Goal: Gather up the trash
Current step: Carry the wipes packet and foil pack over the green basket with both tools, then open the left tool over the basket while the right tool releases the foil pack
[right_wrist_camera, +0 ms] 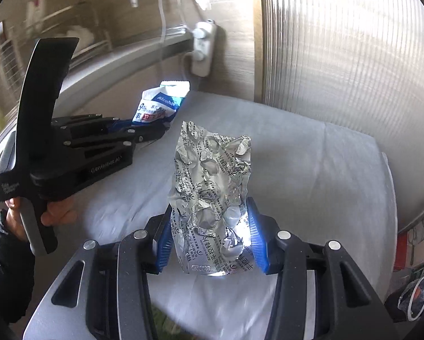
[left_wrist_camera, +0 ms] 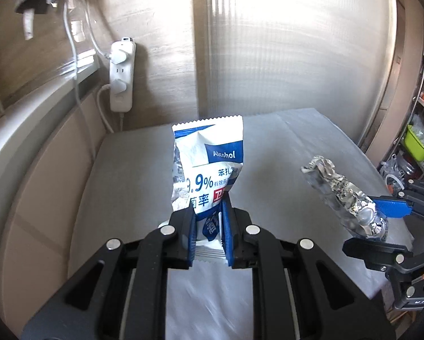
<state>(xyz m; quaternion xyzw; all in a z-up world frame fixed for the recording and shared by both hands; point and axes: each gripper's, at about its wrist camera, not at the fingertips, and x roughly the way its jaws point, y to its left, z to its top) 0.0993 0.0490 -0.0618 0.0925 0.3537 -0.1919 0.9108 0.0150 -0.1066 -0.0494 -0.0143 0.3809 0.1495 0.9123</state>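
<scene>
Above the counter (left_wrist_camera: 311,130), left to right. Wall at far left carries a white power strip (left_wrist_camera: 122,76) with two plugs in it and cords running up.

My left gripper (left_wrist_camera: 208,212): jaws pinching the lower part of a white-and-blue wipe packet (left_wrist_camera: 209,167), printed "Alcohol". Packet stands upright between the blue pads, serrated top edge up, lifted off the grey cloth. From the right wrist view the same gripper (right_wrist_camera: 152,133) is seen side-on, my left hand (right_wrist_camera: 56,212) around its handle, packet (right_wrist_camera: 163,104) poking forward from its tip.

My right gripper (right_wrist_camera: 210,232): jaws pinching a crumpled foil blister sheet (right_wrist_camera: 212,187) by its lower half; sheet stands upright, clear of the cloth. In the left wrist view the sheet (left_wrist_camera: 345,192) hangs tilted, well to the right of the packet.

Far right: a shelf rack (left_wrist_camera: 421,130) with a green tub (left_wrist_camera: 414,143).
</scene>
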